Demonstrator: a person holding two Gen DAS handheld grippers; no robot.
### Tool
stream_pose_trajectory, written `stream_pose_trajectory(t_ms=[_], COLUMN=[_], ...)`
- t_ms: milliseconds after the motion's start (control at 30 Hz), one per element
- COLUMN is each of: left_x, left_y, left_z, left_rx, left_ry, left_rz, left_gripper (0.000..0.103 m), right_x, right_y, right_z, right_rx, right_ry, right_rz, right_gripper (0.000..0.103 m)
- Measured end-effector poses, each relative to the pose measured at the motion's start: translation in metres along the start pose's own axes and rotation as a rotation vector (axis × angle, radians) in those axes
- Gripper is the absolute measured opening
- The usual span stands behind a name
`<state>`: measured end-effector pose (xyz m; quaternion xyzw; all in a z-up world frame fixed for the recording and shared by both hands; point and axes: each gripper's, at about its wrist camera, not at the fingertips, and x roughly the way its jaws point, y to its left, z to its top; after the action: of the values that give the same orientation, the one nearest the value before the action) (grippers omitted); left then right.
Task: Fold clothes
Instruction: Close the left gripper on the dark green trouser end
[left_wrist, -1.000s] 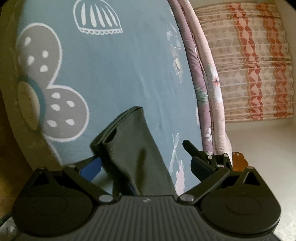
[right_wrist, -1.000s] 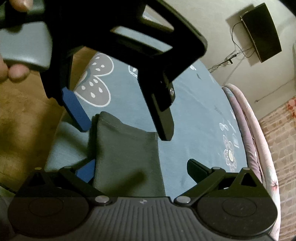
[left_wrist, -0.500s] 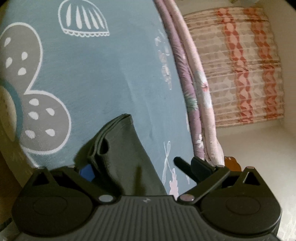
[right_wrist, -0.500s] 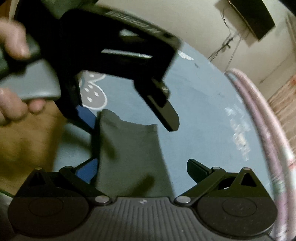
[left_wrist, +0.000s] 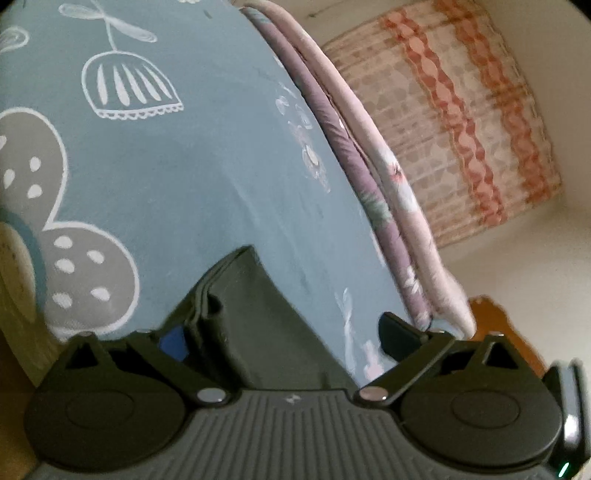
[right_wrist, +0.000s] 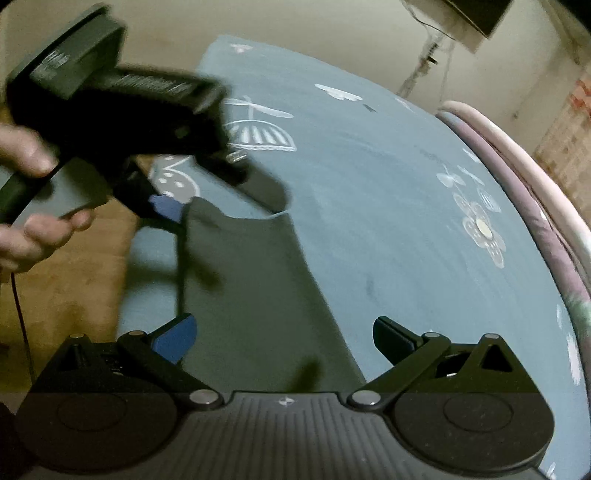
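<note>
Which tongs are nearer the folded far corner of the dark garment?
Left. The left tongs straddle the dark garment at its far folded corner. The right tongs straddle the near end, jaws spread wide.

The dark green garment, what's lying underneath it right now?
Under the dark green garment lies the blue patterned sheet, showing all around it. Whatever sits directly beneath the cloth is covered.

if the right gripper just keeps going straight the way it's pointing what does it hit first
Most likely the dark garment lying between its open fingers on the blue bedsheet. Past that, the left gripper sits at the garment's far edge, though depth is hard to judge.
</note>
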<state>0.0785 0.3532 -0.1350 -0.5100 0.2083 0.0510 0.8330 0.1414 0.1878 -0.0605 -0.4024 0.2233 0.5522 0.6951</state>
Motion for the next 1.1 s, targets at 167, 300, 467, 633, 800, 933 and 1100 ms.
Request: stream_pose_trajectory(t_ms=[167,300,467,633,800,933,1100], left_x=[0.002,0.003,0.004,0.018,0.010,0.016,0.013], left_y=[-0.008,-0.014,-0.018,-0.024,-0.016,-0.011,-0.012], left_z=[-0.002,-0.004,-0.004,-0.001,-0.010,-0.003,-0.011], left_rx=[0.029,0.053,0.041,0.078,0.099,0.124,0.178], left_ry=[0.008,0.014,0.011,-0.005,-0.038,-0.010,-0.037], left_rz=[0.039,0.071,0.095,0.133,0.145,0.122,0.134], left_gripper=[0.083,0.083,0.081,0.079,0.062,0.055,0.043], right_x=[-0.001,-0.011,-0.024,-0.029,-0.041,-0.041,-0.044], right_y=[-0.023,-0.029,-0.035,-0.046,-0.053,-0.067,-0.074], right_z=[-0.011,-0.027,-0.045,-0.058,-0.066,-0.075,-0.084], right_rx=[0.083,0.149,0.204,0.281,0.352,0.447,0.551], right_ry=[0.006,0.024,0.025,0.018,-0.007,-0.022,-0.025], right_rz=[-0.025,-0.050,-0.066,-0.061,-0.052,-0.012,0.011], right_gripper=[0.103,0.103,0.103,0.103,0.103,0.103,0.103])
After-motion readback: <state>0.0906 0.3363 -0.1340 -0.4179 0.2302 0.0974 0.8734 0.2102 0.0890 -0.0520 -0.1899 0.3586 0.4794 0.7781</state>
